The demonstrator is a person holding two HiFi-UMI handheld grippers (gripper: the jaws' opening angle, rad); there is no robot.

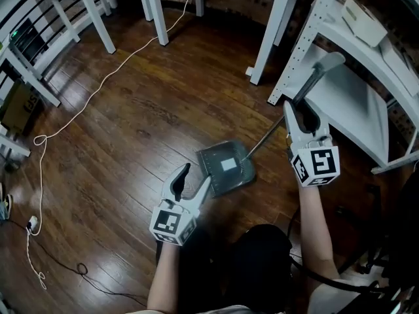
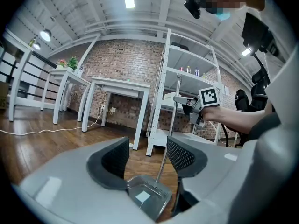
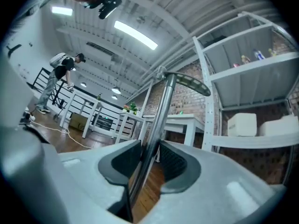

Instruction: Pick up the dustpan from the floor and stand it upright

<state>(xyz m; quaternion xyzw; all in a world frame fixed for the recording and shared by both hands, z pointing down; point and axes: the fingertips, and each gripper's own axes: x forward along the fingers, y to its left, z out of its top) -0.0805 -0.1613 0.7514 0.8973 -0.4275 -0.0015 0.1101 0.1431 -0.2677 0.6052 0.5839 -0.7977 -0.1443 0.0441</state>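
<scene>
The dustpan has a grey pan (image 1: pixel 226 167) with a pale label, resting on the dark wooden floor, and a long metal handle (image 1: pixel 270 133) that rises to a grey grip (image 1: pixel 325 65). My right gripper (image 1: pixel 301 113) is shut on the handle's upper part; in the right gripper view the shiny handle (image 3: pixel 154 125) runs between the pads. My left gripper (image 1: pixel 194 178) hovers just left of the pan, open and holding nothing. In the left gripper view the pan (image 2: pixel 145 196) lies below the jaws and the handle (image 2: pixel 169 129) stands beyond them.
A white shelving unit (image 1: pixel 347 90) stands right behind the handle at the right. White table legs (image 1: pixel 275 28) stand at the back. A white cable (image 1: pixel 98 87) snakes across the floor at the left. A person stands far off in the right gripper view.
</scene>
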